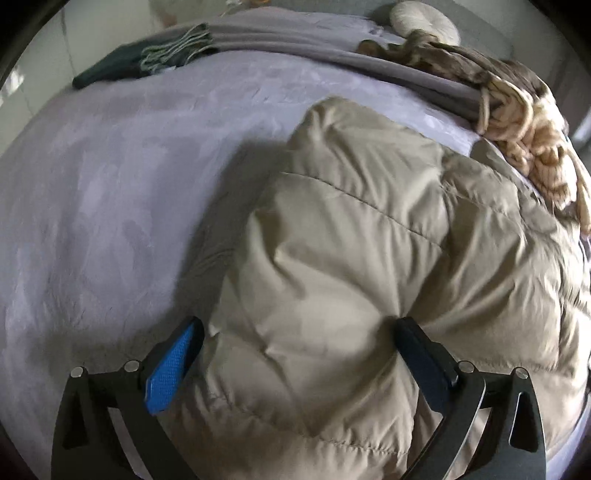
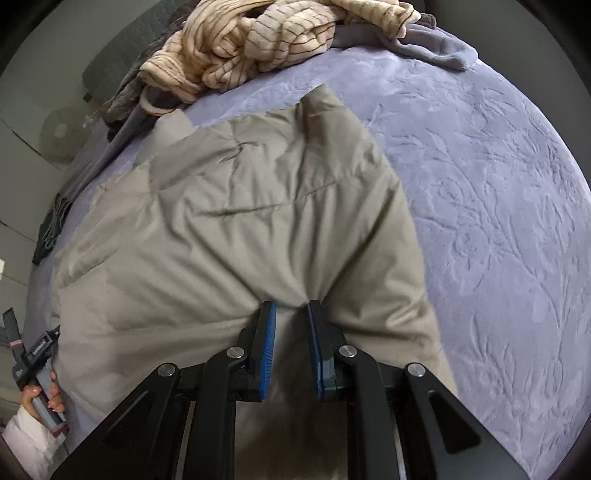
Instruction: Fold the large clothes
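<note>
A beige quilted puffer jacket (image 1: 369, 240) lies bunched on a lavender bedspread (image 1: 110, 184). My left gripper (image 1: 299, 332) is wide open, its blue-padded fingers (image 1: 173, 365) standing on either side of a thick fold of the jacket's near edge. In the right wrist view the same jacket (image 2: 240, 206) fills the middle. My right gripper (image 2: 290, 314) is shut on a pinched fold of the jacket. The person's left hand and the left tool's handle (image 2: 37, 373) show at the lower left of that view.
A cream striped knit garment (image 2: 258, 40) and brown clothes (image 1: 461, 70) are piled at the far edge of the bed. A dark green fringed scarf (image 1: 147, 55) lies far left. A grey folded blanket (image 1: 295, 44) runs along the back. A round cushion (image 1: 424, 22) sits behind.
</note>
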Available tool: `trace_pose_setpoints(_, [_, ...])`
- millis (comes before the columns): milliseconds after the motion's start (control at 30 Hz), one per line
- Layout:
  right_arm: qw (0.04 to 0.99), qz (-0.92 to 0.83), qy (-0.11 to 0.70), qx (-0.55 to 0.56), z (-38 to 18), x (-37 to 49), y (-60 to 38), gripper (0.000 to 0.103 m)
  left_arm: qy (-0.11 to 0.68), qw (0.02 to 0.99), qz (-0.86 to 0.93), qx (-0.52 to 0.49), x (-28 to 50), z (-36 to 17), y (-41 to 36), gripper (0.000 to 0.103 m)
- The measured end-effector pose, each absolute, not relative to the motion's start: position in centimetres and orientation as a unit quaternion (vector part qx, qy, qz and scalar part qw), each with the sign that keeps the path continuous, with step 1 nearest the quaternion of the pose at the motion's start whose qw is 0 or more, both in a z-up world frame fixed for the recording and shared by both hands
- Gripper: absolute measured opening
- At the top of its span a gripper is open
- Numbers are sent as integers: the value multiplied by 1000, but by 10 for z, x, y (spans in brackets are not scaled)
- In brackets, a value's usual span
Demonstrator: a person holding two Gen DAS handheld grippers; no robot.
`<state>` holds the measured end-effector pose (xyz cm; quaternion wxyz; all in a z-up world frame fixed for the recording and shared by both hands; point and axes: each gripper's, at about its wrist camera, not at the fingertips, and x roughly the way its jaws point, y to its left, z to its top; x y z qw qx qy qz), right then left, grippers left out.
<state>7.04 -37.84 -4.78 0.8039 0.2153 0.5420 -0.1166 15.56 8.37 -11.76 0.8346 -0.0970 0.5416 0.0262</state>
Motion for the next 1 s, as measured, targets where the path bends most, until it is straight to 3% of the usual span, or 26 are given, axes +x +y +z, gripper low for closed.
trace_pose_setpoints(200, [791, -148, 539, 247, -31, 53, -387, 20, 547, 833, 45, -69, 138, -97, 86, 103])
trace_pose_setpoints(367, [788, -152, 531, 274, -13, 27, -381, 39, 558, 825, 49, -68, 116, -84, 86, 103])
trace_pose_setpoints(867, [761, -136, 542, 329, -11, -21, -352, 45, 574, 816, 35, -59, 68, -65, 61, 103])
trace_pose_setpoints(1000, [754, -136, 545, 341, -16, -29, -350, 52, 581, 811, 32, -65, 62, -66, 59, 103])
